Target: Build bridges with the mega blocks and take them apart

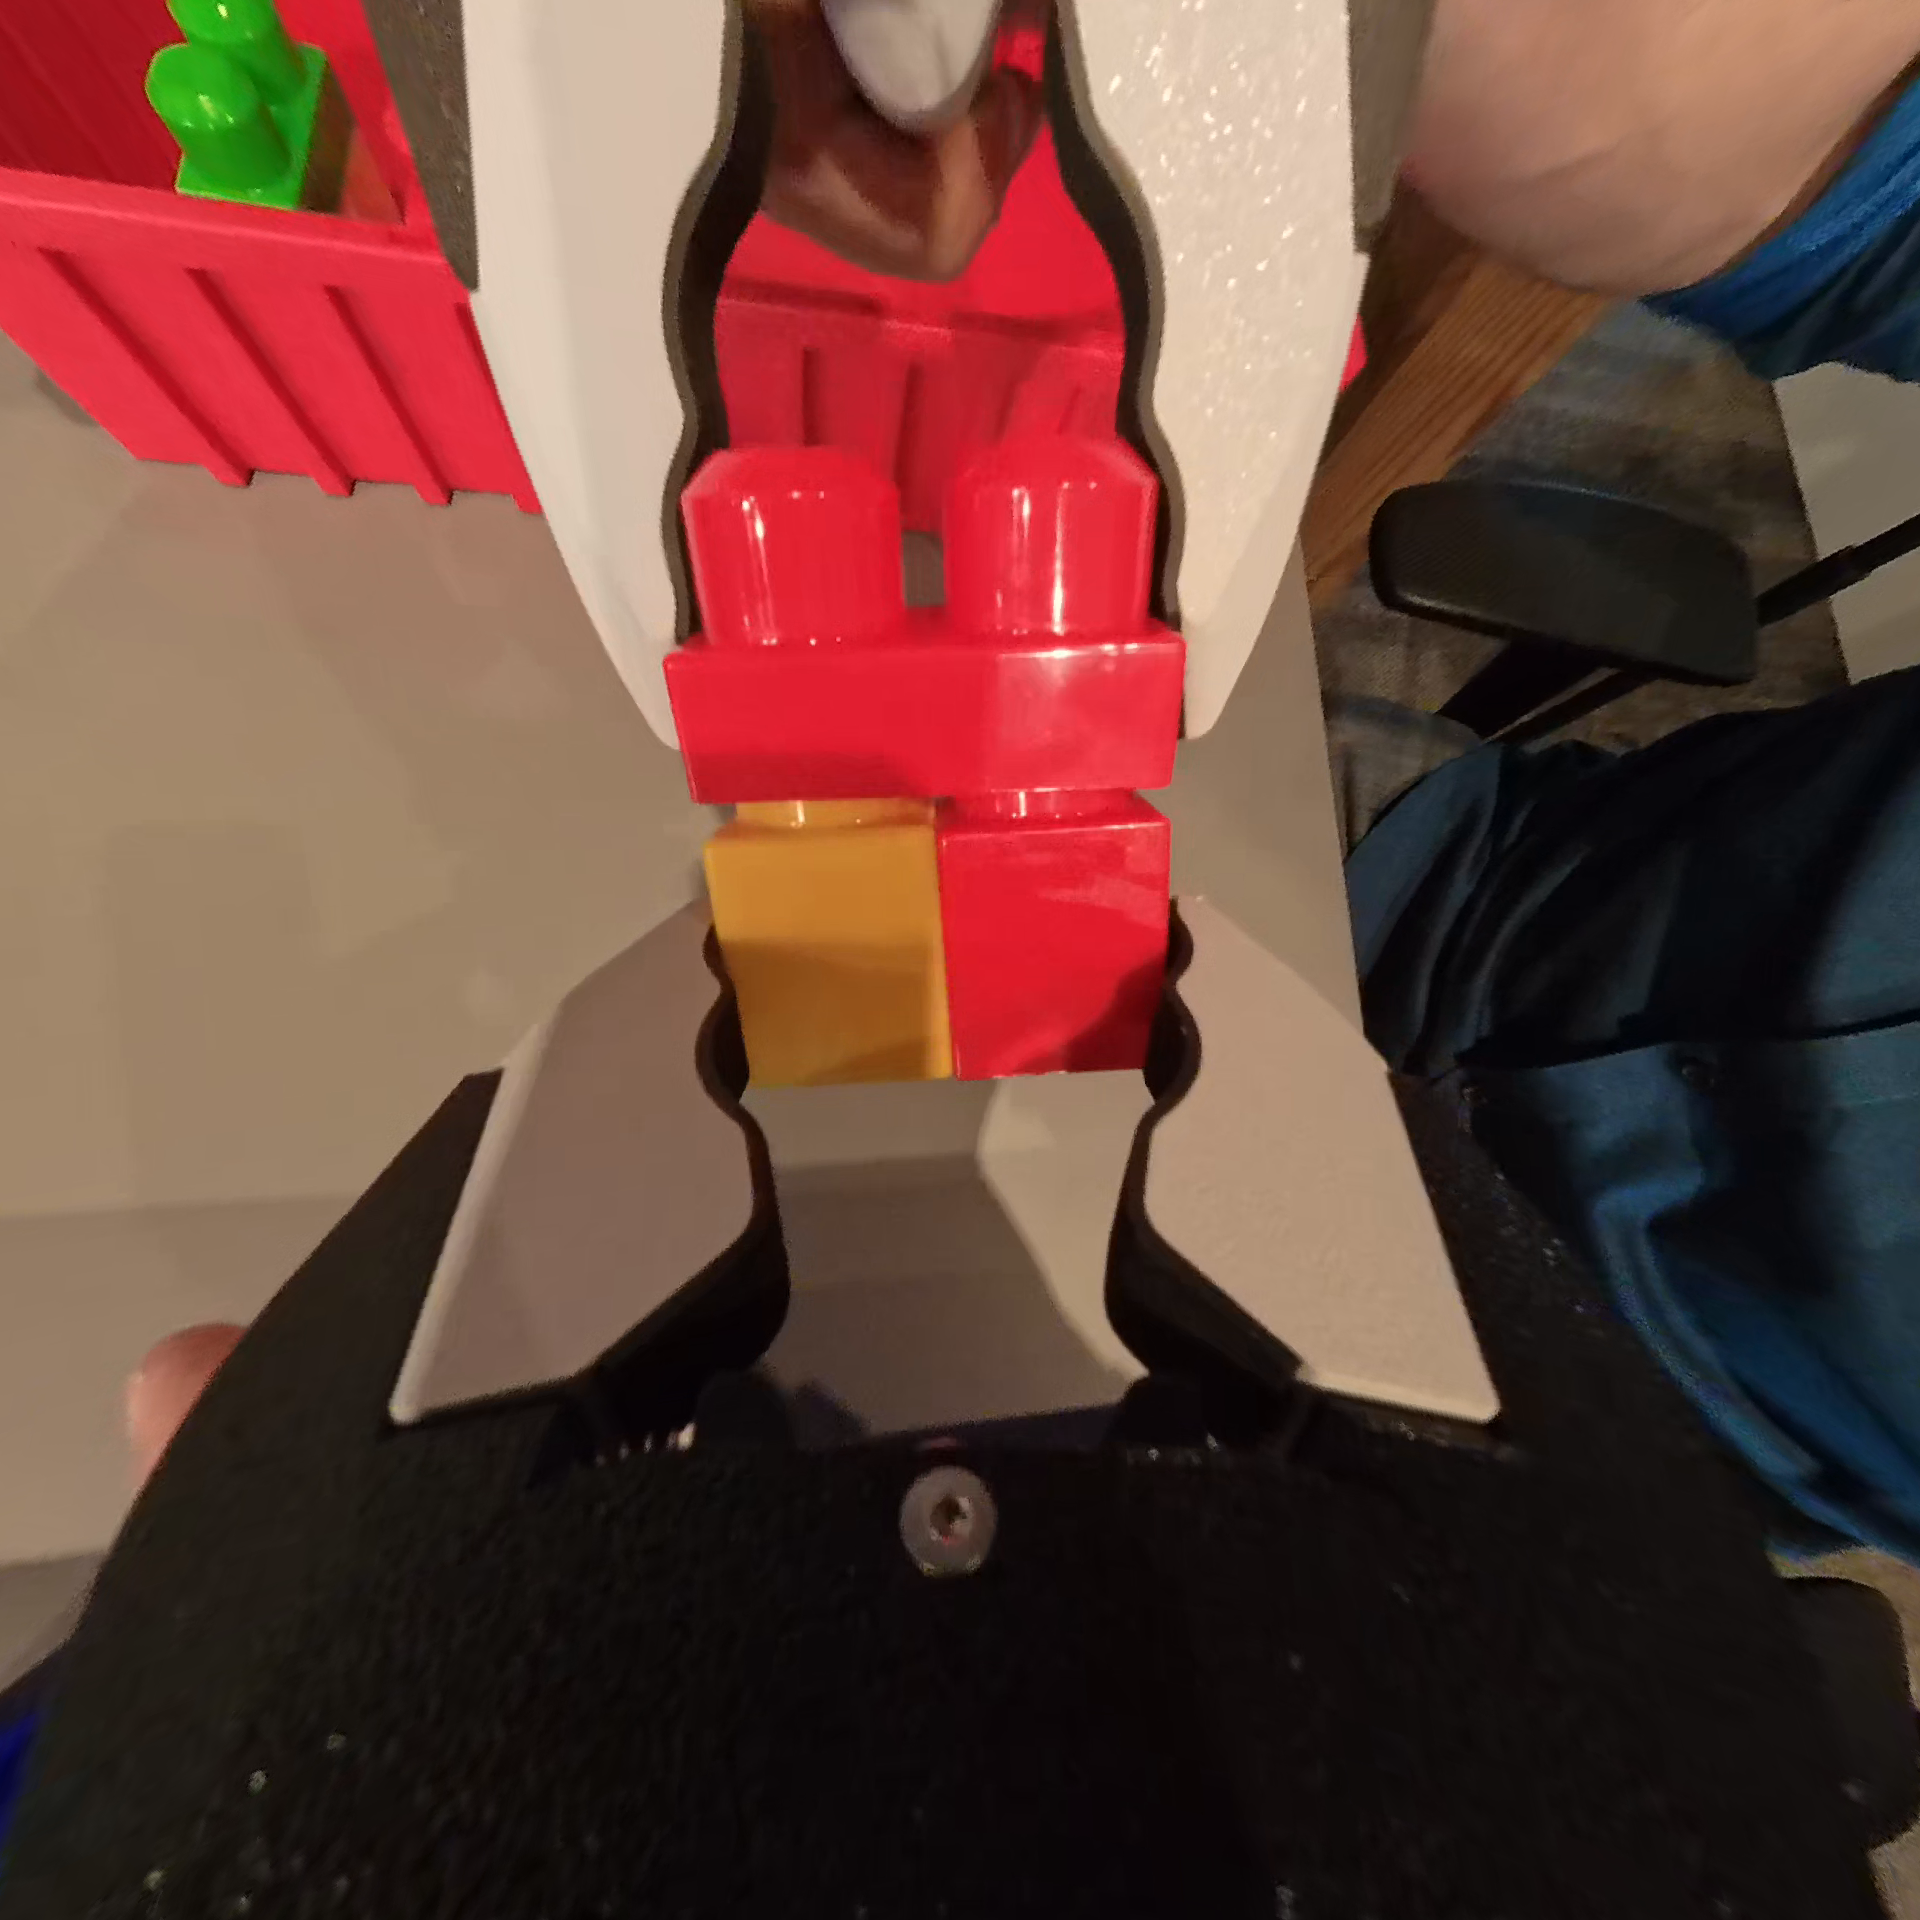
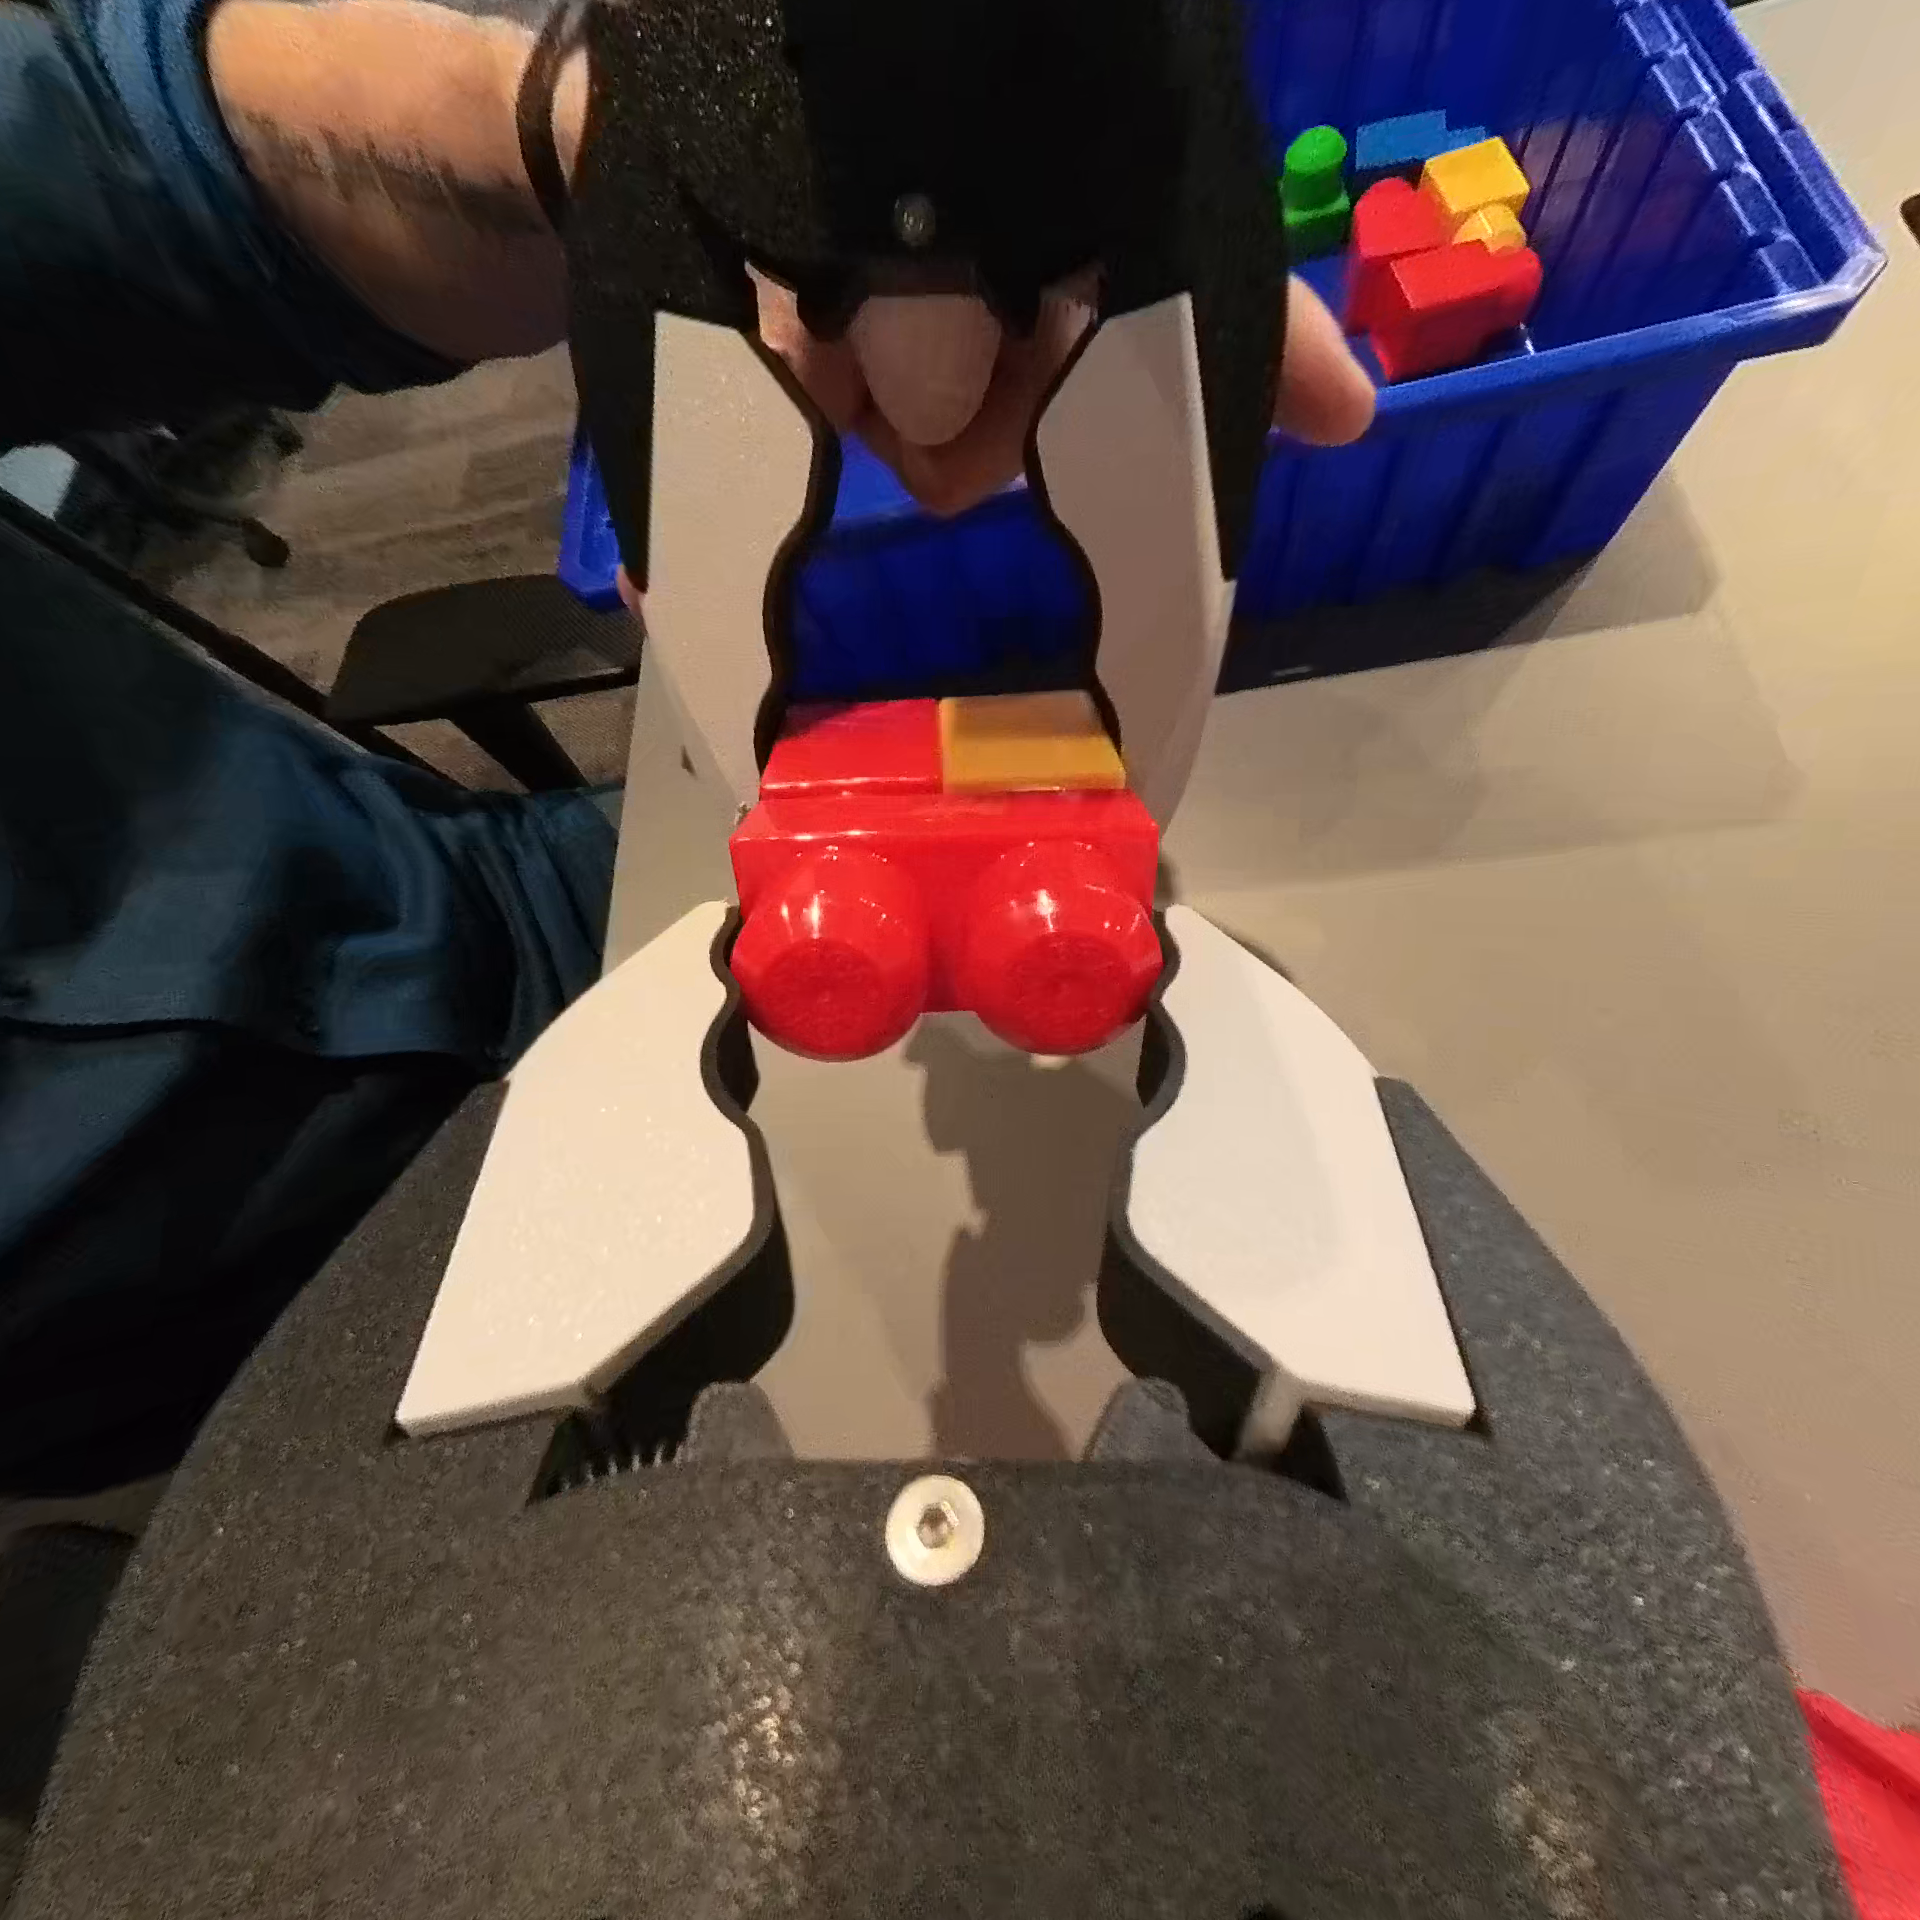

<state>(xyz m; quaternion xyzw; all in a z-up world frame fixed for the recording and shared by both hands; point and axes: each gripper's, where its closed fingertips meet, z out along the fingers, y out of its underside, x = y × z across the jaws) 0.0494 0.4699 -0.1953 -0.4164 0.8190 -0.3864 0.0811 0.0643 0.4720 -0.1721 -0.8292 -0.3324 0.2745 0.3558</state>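
A: In the left wrist view, what did the left tool (image 1: 940, 977) hold?

B: Its fingers were clamped on a yellow block (image 1: 831, 956) and a small red block (image 1: 1055, 945), side by side and touching. A red two-stud block (image 1: 925, 665) sat pressed on top of both, with the right tool (image 1: 925, 582) closed on its sides from the far end. The whole assembly was held above the bench (image 1: 260, 831).

A: Any containers?

B: A red bin (image 1: 239, 353) stood on the bench beyond the assembly, to its left. A green block (image 1: 234, 104) stood upright inside it.

A: And the right wrist view?

B: The red two-stud block (image 2: 940, 914) faced the camera studs first, gripped between the right tool (image 2: 945, 966) fingers. Behind it the small red block (image 2: 852, 753) and the yellow block (image 2: 1029, 748) sat in the left tool (image 2: 940, 727).

A: Containers there?

B: A blue bin (image 2: 1558, 436) stood beyond the assembly, to its right, holding a green piece (image 2: 1314, 187), red blocks (image 2: 1439, 281), yellow blocks (image 2: 1475, 192) and a blue block (image 2: 1413, 140).
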